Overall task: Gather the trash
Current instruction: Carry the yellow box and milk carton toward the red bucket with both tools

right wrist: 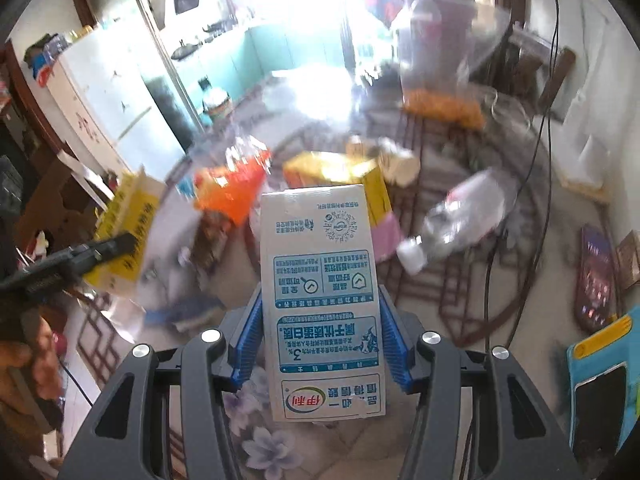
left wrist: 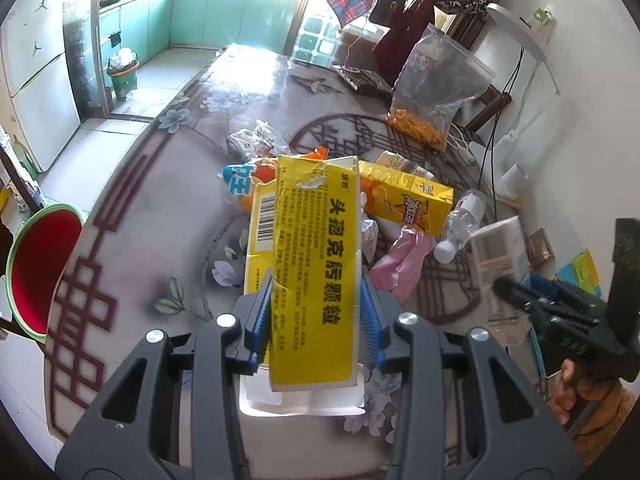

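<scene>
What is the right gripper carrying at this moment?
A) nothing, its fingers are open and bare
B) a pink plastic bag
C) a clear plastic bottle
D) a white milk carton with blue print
D: the right wrist view shows the white milk carton clamped between the blue pads of the right gripper, while the clear bottle lies on the table.

A flattened yellow box (left wrist: pixel 312 264) with black print and a barcode, its far end torn, sat clamped between the blue pads of the left tongs (left wrist: pixel 316 300), pointing away from them. A white milk carton (right wrist: pixel 322 300) with blue print stood gripped the same way in the right tongs (right wrist: pixel 320 340). Beyond both tongs, on the table (left wrist: pixel 152 216), lay a heap: a yellow drink carton (left wrist: pixel 408 196), an orange wrapper (right wrist: pixel 230 192), a pink bag (left wrist: pixel 404 260) and a clear bottle (right wrist: pixel 460 220) on its side.
</scene>
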Motion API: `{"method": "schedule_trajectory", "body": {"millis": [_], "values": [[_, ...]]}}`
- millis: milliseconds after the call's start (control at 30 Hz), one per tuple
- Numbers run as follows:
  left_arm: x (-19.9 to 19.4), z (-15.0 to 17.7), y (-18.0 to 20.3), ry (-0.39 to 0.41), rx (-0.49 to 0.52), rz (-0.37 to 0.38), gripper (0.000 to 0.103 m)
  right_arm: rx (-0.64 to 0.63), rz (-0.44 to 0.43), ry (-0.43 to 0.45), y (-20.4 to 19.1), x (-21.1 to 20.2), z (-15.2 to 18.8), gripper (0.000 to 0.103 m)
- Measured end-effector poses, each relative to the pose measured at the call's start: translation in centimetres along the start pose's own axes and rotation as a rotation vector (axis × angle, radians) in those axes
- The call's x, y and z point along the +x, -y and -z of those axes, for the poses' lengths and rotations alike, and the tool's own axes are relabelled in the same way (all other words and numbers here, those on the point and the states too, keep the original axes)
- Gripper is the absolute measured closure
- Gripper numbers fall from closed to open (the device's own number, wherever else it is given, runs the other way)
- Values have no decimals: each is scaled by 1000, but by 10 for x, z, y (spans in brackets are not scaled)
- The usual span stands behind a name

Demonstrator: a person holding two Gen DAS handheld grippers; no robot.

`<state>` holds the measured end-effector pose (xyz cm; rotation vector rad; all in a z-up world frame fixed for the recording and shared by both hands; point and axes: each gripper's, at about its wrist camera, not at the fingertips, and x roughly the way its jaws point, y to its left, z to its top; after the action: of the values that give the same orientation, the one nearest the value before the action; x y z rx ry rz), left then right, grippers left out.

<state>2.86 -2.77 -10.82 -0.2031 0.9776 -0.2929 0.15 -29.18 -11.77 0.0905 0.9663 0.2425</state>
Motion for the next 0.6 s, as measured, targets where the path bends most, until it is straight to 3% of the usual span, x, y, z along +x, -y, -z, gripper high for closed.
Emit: {"method": "schedule_trajectory", "body": {"millis": [600], "values": [[-52,-7,-68,103,-65,-30,65,-64,-30,125,-79,-8,-34,52]]}}
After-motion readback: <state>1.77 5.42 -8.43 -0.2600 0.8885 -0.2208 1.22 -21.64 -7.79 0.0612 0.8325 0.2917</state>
